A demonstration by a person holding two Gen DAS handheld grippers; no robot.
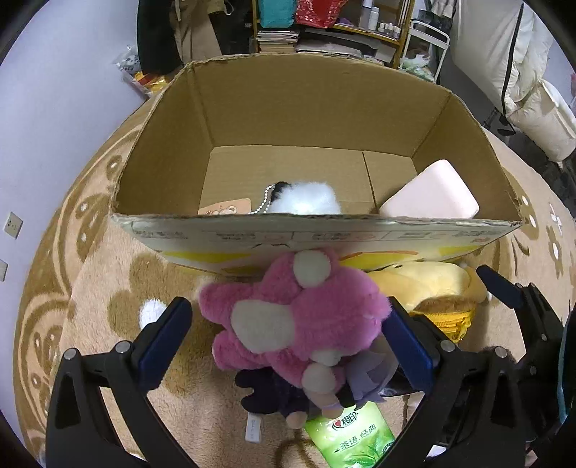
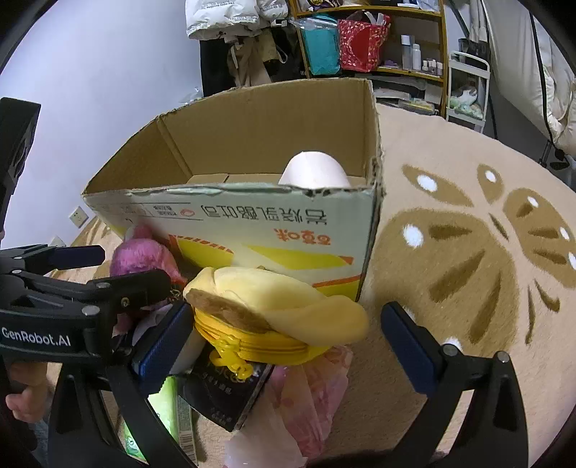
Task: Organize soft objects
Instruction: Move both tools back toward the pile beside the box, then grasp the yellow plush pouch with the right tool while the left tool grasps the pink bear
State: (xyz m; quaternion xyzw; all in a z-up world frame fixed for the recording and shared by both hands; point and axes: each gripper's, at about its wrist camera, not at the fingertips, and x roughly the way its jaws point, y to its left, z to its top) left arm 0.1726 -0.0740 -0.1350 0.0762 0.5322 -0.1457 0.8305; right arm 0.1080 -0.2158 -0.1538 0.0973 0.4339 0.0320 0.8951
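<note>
An open cardboard box [image 1: 252, 108] stands on the rug; it shows in the right wrist view too [image 2: 252, 216]. Inside lie a white fluffy keychain toy [image 1: 306, 199] and a pale pink pad [image 1: 432, 192]. A pink plush bear [image 1: 298, 316] lies in front of the box, between the fingers of my open left gripper [image 1: 288, 338]. A yellow plush pouch [image 2: 273, 316] with a zipper lies to its right, between the fingers of my open right gripper [image 2: 288, 338]. Neither gripper holds anything.
Under the toys lie a dark purple plush [image 1: 266, 392], a green tissue pack [image 1: 352, 435], a black packet [image 2: 230, 392] and a pink plastic bag [image 2: 309, 399]. A beige patterned rug [image 2: 468, 252] spreads right. Shelves and hanging clothes [image 1: 324, 28] stand behind.
</note>
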